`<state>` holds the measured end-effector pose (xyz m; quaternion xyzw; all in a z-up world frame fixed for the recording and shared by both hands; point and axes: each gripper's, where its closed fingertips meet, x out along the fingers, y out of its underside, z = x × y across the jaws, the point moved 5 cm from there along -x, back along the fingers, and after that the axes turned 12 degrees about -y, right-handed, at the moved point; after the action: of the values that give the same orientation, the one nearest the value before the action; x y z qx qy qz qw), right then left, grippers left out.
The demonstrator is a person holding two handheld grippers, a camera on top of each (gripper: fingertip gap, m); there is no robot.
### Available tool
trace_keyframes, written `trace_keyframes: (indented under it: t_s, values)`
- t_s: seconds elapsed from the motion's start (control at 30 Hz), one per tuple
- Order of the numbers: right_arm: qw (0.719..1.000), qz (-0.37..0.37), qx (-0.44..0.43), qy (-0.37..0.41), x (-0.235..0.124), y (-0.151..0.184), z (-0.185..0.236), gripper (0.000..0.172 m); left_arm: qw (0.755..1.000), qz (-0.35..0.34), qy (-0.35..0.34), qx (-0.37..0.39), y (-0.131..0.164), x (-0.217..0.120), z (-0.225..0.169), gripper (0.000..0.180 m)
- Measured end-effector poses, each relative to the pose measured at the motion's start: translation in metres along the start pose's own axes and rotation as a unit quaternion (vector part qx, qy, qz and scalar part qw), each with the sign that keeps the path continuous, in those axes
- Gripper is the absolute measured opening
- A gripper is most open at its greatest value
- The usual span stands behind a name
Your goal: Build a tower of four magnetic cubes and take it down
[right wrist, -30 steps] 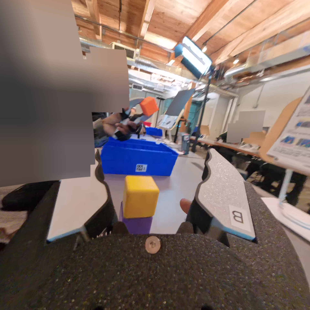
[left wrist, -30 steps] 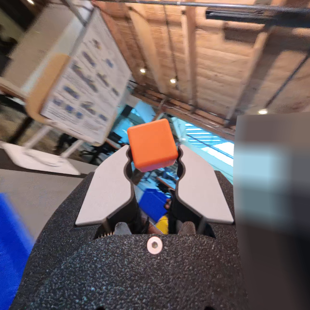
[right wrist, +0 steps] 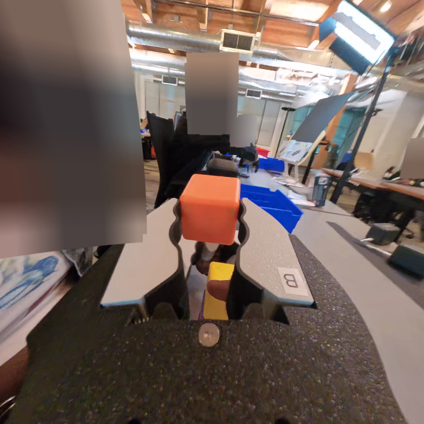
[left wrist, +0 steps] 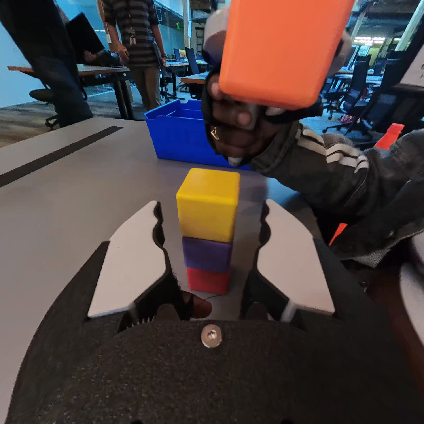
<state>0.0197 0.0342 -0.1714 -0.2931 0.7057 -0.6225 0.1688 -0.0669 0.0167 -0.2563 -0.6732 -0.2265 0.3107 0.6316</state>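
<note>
Three smooth, round-edged cubes stand stacked on the matte grey counter [left wrist: 68, 206] — yellow cube [left wrist: 207, 204] over purple cube [left wrist: 206, 255] over red cube [left wrist: 207, 281]. The left claw [left wrist: 210, 229] gapes around the stack without touching. The right claw [right wrist: 207, 211] pinches the orange cube [right wrist: 208, 208] above it — blue bin [left wrist: 176, 135] behind.

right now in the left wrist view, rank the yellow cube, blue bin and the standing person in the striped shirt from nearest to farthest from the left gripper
1. Yellow cube, between the open left gripper fingers, untouched.
2. Blue bin, behind the stack on the table.
3. Striped-shirt person, far back left, beyond the table.
</note>
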Motion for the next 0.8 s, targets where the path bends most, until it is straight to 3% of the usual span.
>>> trace_keyframes:
  t_s: [0.03,0.07,0.37,0.8]
  values:
    - [1.000,0.008,0.006,-0.001,-0.001,0.004,-0.003,0.047,1.000,-0.001,0.001,0.010,0.003,0.004,0.001,0.069]
    - [1.000,0.016,0.011,0.001,-0.002,0.008,-0.006,0.047,1.000,0.000,0.002,0.015,0.007,0.006,0.002,0.050]
    - [0.998,0.041,0.049,-0.006,-0.011,0.035,-0.019,0.047,1.000,-0.004,0.016,0.005,0.008,0.006,0.003,0.050]
    - [0.995,0.059,0.072,-0.030,-0.010,0.046,-0.021,0.047,1.000,0.005,0.026,0.008,0.008,0.006,0.002,0.049]
